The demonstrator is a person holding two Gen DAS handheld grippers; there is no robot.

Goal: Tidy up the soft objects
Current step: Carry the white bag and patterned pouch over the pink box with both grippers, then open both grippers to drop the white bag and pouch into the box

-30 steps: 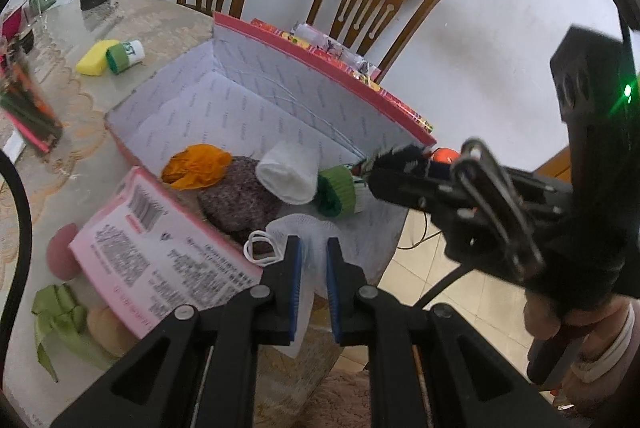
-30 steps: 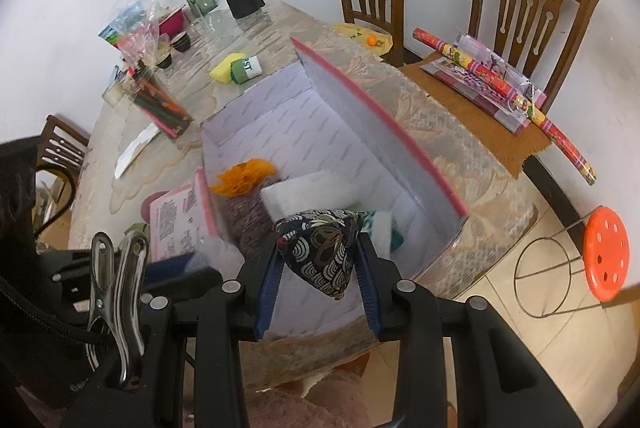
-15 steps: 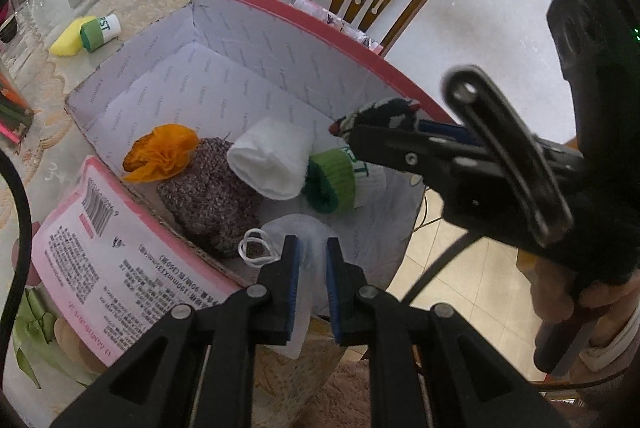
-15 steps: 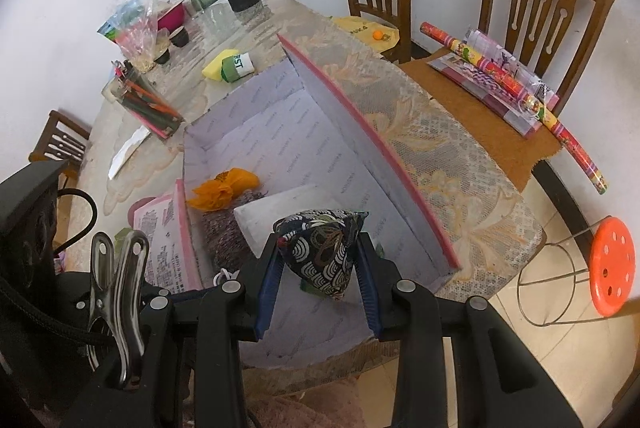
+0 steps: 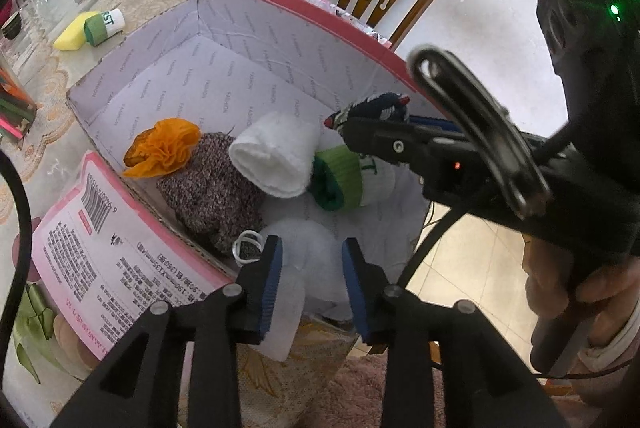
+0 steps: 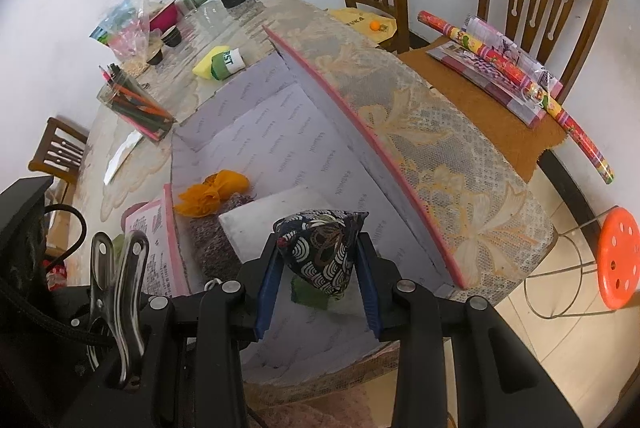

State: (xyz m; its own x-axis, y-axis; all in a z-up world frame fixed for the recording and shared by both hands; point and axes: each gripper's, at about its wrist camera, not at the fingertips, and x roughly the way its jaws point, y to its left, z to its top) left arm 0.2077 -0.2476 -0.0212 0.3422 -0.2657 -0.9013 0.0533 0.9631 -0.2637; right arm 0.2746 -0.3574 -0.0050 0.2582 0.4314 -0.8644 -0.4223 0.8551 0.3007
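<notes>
Two grippers hovered over the box (image 5: 256,7): right gripper (image 6: 318,288) clamped a patterned pouch (image 6: 320,252) for dropping in; left gripper (image 5: 310,284) jaws were apart, empty.

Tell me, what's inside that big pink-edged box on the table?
The box holds an orange cloth, a speckled knit piece, a white roll, a green-cuffed sock and a white mask. Whatever lies beneath them is covered.
</notes>
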